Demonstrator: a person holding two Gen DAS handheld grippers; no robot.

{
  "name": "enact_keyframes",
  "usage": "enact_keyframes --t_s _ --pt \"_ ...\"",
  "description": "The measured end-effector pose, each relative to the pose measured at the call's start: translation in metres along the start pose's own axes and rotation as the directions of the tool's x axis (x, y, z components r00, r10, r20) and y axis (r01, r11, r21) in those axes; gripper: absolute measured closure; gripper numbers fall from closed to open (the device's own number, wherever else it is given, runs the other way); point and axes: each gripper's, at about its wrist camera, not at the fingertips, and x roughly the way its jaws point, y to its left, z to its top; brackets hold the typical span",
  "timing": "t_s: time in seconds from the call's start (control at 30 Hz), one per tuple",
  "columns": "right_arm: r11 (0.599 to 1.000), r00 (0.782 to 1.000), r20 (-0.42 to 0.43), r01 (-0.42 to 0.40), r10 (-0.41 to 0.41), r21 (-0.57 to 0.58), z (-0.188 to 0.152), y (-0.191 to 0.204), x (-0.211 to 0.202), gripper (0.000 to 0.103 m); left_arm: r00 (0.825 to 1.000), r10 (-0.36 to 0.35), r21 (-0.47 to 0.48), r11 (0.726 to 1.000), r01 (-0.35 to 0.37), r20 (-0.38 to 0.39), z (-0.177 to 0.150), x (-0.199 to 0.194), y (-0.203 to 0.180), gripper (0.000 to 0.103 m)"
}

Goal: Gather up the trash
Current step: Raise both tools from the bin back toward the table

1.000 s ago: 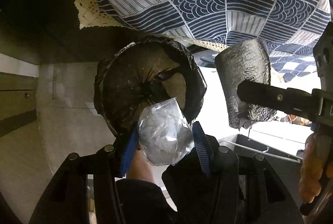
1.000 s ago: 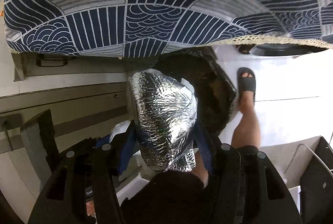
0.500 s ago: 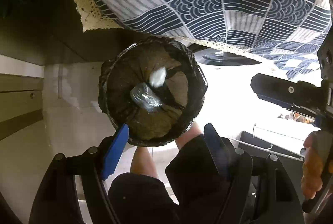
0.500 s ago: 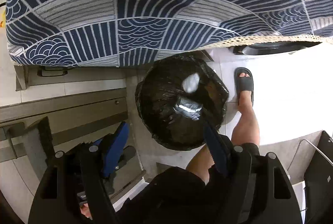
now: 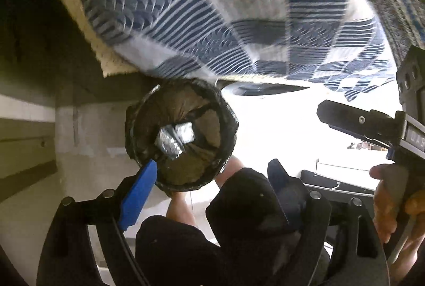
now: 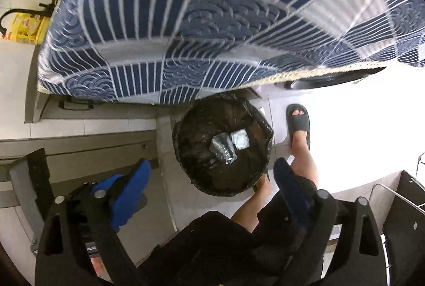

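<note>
Left wrist view: the left gripper (image 5: 212, 177) hangs over the bin (image 5: 180, 137), jaws spread wide and holding nothing. The bin, lined with a black bag, stands on the floor just under the edge of the table, whose patterned cloth (image 5: 225, 20) overhangs it. A foil packet (image 5: 170, 144) lies at the bottom centre of the bin, a clear bag (image 5: 184, 130) touching it. The right gripper (image 5: 353, 121) shows at the right edge of this view.

Right wrist view: the right gripper (image 6: 212, 179) is likewise spread apart and empty above the same bin (image 6: 220, 145). Foil packet (image 6: 222, 149) and clear bag (image 6: 239, 140) lie side by side inside.

Judgement: both drops appear complete. To proceed well, lift both grippers straight up clear of the bin rim and the cloth's edge before seeking further trash on the table top.
</note>
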Motion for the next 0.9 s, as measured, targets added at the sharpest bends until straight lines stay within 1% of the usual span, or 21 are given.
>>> enact_keyframes --t_s 0.07,0.1,0.13,0.37,0.53,0.67,0.73,0.9 --pt "1.000 1.000 0.027 -0.001 0.001 0.003 0.000 0.001 -0.016 0.009 1.000 -0.001 0.017 1.000 0.001 0.021 0.003 -0.013 -0.005 0.017" --pt "1.000 0.999 0.047 -0.005 0.004 0.003 -0.001 0.002 -0.025 0.009 0.999 0.001 0.027 1.000 -0.002 0.034 0.004 -0.020 -0.008 0.012" --pt "1.000 0.998 0.066 -0.009 0.009 0.002 -0.001 0.003 -0.034 0.009 0.999 0.002 0.037 0.999 -0.004 0.048 0.005 -0.026 -0.011 0.010" --pt "1.000 0.984 0.174 -0.028 0.028 -0.007 -0.006 0.009 -0.087 0.008 0.993 0.005 0.107 0.994 -0.018 0.122 0.012 -0.071 -0.029 0.009" --pt "1.000 0.963 0.269 -0.025 0.027 -0.011 -0.007 0.013 -0.121 0.008 0.980 -0.017 0.153 0.988 -0.014 0.200 0.018 -0.106 -0.043 0.009" --pt "0.999 0.942 0.334 -0.022 0.030 -0.029 -0.006 0.021 -0.150 0.008 0.970 -0.034 0.190 0.982 -0.012 0.239 0.023 -0.125 -0.053 0.009" --pt "0.999 0.933 0.360 -0.016 0.032 -0.046 -0.006 0.025 -0.161 0.008 0.962 -0.042 0.205 0.979 -0.015 0.269 0.023 -0.138 -0.057 0.009" --pt "0.997 0.910 0.412 -0.019 0.046 -0.071 0.000 0.034 -0.184 0.008 0.942 -0.068 0.208 0.978 -0.002 0.327 0.031 -0.161 -0.064 0.009"
